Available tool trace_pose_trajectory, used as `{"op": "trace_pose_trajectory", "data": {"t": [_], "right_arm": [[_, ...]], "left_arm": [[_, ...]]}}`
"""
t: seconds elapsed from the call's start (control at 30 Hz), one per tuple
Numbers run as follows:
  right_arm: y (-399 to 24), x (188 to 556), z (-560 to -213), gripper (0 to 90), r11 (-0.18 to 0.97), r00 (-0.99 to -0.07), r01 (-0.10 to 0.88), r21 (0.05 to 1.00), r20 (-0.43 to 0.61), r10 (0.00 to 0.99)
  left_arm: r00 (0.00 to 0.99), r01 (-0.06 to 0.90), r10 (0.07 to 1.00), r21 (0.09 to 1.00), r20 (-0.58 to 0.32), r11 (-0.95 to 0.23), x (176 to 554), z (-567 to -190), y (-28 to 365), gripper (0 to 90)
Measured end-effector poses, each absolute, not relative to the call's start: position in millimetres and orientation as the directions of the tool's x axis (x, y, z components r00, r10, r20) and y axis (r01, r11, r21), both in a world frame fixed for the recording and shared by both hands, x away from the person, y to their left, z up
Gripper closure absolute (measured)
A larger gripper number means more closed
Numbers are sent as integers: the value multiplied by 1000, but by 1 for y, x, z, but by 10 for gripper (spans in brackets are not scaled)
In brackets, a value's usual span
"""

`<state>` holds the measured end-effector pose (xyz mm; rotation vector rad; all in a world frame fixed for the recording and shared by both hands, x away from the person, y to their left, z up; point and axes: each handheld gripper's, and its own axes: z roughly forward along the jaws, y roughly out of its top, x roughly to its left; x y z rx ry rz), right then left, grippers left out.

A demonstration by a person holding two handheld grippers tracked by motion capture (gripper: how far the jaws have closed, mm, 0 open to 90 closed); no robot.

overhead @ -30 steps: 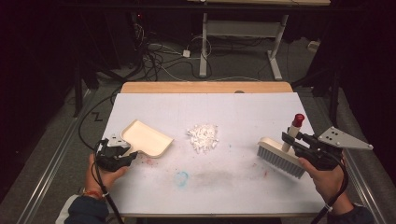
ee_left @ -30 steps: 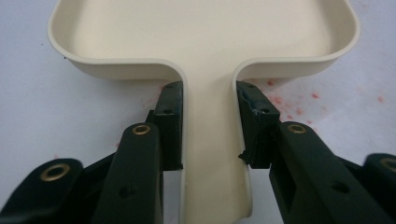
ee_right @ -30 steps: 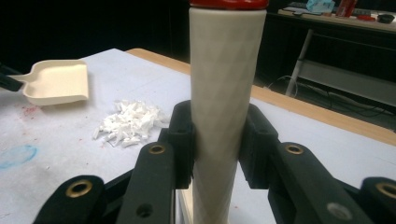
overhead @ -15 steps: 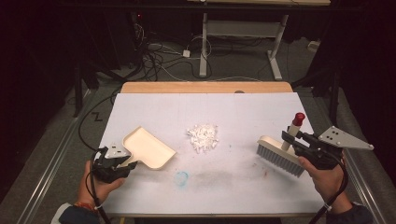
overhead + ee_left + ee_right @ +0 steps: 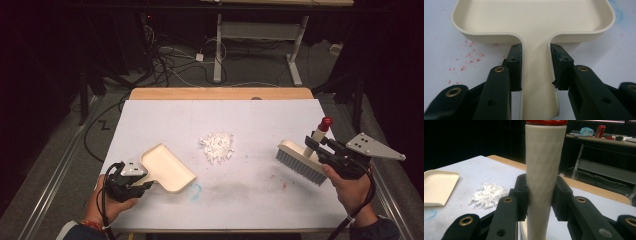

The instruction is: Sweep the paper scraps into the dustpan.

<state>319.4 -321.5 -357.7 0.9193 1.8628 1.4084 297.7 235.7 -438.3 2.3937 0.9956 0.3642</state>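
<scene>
A cream dustpan (image 5: 167,170) is lain flat on the white table (image 5: 260,120), near its front left, its handle clamped between the jaws of the left gripper (image 5: 535,67). A brush (image 5: 302,160) is held at the right by its cream handle, pinched by the right gripper (image 5: 540,195), bristles on the table. White scraps (image 5: 217,146) are piled between dustpan and brush, apart from both.

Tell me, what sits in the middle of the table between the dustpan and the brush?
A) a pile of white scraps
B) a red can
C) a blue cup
A: the pile of white scraps lies on the table, with the dustpan to one side and the brush to the other.
</scene>
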Motion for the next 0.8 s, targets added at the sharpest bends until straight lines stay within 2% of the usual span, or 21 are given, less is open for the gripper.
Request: {"op": "trace_pose_trajectory", "data": {"t": [0.33,0.53,0.57,0.8], "right_arm": [[-316,330,-361,705,191,-553,171,967,-67,831],[-309,360,-371,706,220,-529,196,956,-85,844],[-307,373,-375,706,207,-511,205,957,-76,856],[-301,400,-381,706,185,-477,212,959,-64,876]], "left_arm": [[711,575,702,544,37,-611,297,-441,231,632],[711,578,702,540,33,-612,297,-443,230,631],[712,579,701,539,31,-612,298,-443,230,631],[712,583,701,537,24,-610,300,-445,227,631]]}}
